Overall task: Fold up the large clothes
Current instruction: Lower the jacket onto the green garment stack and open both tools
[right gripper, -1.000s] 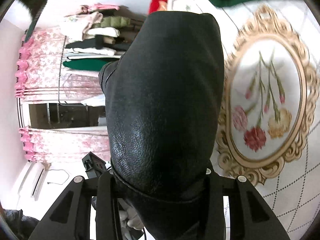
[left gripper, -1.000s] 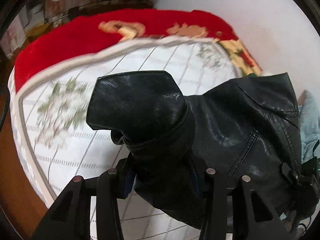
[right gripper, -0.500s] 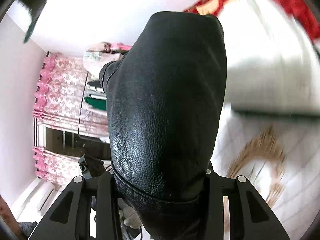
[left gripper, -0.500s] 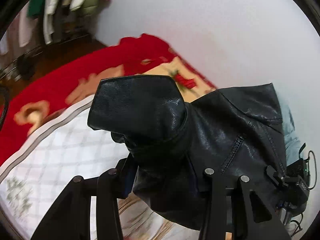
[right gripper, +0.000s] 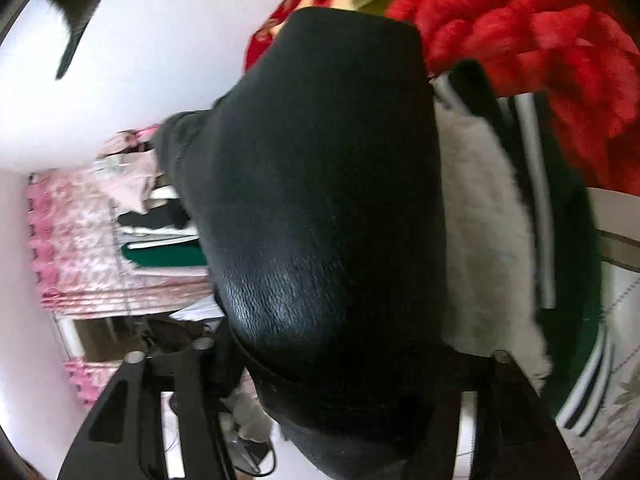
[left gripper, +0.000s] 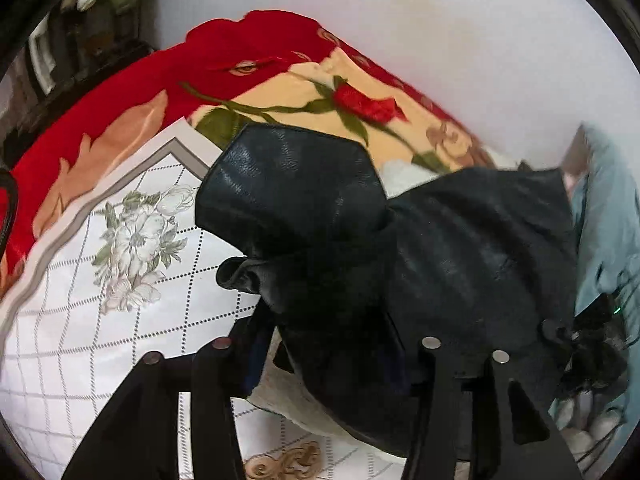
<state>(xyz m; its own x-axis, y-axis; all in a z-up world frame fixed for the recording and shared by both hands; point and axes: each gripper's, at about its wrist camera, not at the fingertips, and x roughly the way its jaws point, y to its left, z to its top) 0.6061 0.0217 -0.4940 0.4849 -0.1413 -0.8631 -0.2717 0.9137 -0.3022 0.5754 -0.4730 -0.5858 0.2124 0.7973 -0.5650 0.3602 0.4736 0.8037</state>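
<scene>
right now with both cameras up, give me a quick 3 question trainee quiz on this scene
1. True or false: the left hand-held gripper is shut on the black leather jacket.
2. What lies beside the jacket in the right wrist view? A) a white fleecy garment B) a blue towel C) a book
3. Fill in: the blanket by the wall is mainly ____.

Key: 1 true. 2 A, the white fleecy garment. 3 red.
</scene>
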